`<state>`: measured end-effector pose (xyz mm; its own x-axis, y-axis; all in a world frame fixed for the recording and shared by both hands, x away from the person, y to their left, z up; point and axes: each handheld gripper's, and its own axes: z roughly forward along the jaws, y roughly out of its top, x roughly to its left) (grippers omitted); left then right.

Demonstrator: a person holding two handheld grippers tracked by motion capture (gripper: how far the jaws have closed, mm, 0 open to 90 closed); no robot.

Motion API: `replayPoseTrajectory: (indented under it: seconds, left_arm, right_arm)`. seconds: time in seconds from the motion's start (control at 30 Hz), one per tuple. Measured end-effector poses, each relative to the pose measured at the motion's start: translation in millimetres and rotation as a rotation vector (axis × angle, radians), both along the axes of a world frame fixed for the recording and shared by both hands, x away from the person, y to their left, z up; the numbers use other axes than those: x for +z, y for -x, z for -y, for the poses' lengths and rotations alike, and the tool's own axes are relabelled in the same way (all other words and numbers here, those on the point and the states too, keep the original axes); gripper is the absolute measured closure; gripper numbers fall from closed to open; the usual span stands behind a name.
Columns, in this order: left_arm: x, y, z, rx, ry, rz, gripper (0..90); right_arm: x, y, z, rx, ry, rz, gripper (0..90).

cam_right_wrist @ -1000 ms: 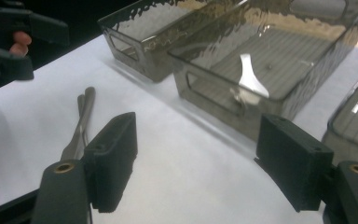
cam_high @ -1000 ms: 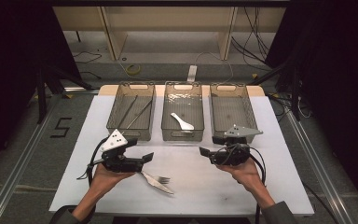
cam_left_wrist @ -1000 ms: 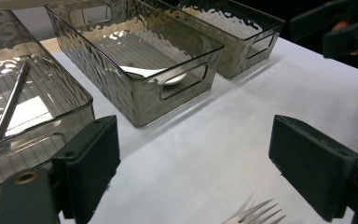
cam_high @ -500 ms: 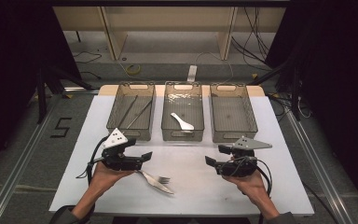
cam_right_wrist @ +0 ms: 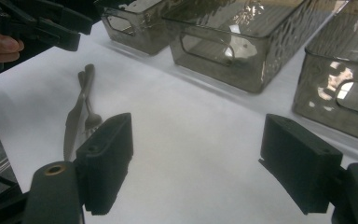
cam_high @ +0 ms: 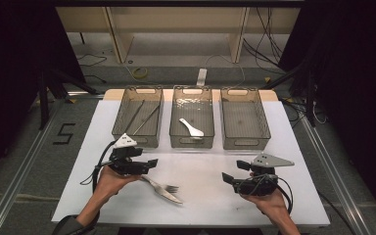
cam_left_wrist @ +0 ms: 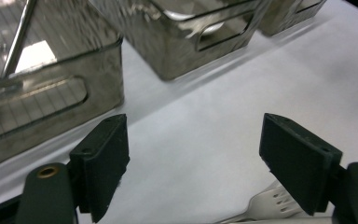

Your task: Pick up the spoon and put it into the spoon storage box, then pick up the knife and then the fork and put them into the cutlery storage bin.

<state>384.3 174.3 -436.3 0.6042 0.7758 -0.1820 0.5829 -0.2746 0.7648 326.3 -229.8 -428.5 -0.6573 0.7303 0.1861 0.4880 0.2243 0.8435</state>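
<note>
High view: a white bench (cam_high: 196, 166) carries three clear bins in a row along its far half, at roughly 11, 12 and 1 o'clock from the bench middle. The left bin (cam_high: 139, 117) holds thin dark sticks lying lengthwise, the middle bin (cam_high: 192, 117) a white spoon (cam_high: 191, 127) whose long axis runs from 10 to 4 o'clock with the bowl at the 4 o'clock end; the right bin (cam_high: 245, 120) has a bare floor. Open white surface stretches between the bins' near walls and the bench's near edge, widest in the middle between the two hands.

The left tongs (cam_high: 149, 164) are held at about 8 o'clock, pointing toward 3 o'clock, jaws spread wide with nothing between them. Just beside them, toward 5 o'clock, lie a fork (cam_high: 169, 187) and a knife (cam_high: 165, 193), crossing at the handles; their long axes run from 10 to 4 o'clock, the fork tines toward 3 o'clock.

The right tongs (cam_high: 232, 175) sit at about 4 o'clock, pointing toward 9 o'clock, also wide and empty, well apart from the cutlery and near the bench's near-right edge.
</note>
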Motion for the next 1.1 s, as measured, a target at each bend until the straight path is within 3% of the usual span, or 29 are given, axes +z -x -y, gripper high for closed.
replayPoseTrajectory:
  seconds: [0.1,0.2,0.3,0.53,0.7,0.93,1.1]
  left_arm:
    - [-1.8,-3.4,-1.8,0.008,-0.012,-0.024,27.7]
    - [-5.8,-6.8,-1.1,0.017,-0.068,-0.063,32.8]
    - [-8.1,-9.0,-1.5,0.012,-0.083,-0.093,37.3]
    - [-12.9,-15.0,-2.5,0.022,-0.135,-0.129,51.2]
    - [-17.0,-22.3,-6.8,0.020,-0.150,-0.150,68.7]
    - [-23.0,-29.1,-10.2,-0.003,-0.201,-0.186,88.5]
    - [-28.7,-31.6,-9.1,-0.023,-0.252,-0.225,88.8]
  right_arm:
    - [-2.1,0.8,4.1,-0.010,0.001,-0.008,25.9]
    - [-3.3,2.4,6.1,-0.014,0.006,-0.011,25.6]
    - [-4.5,4.6,7.2,-0.011,0.013,-0.017,25.1]
    - [-6.2,12.5,12.1,-0.017,0.022,-0.023,25.1]
    - [-7.2,16.2,14.4,-0.019,0.023,-0.029,25.2]
    - [-7.5,18.4,13.1,-0.014,0.039,-0.030,25.2]
    - [-7.2,18.8,13.6,-0.012,0.043,-0.029,25.4]
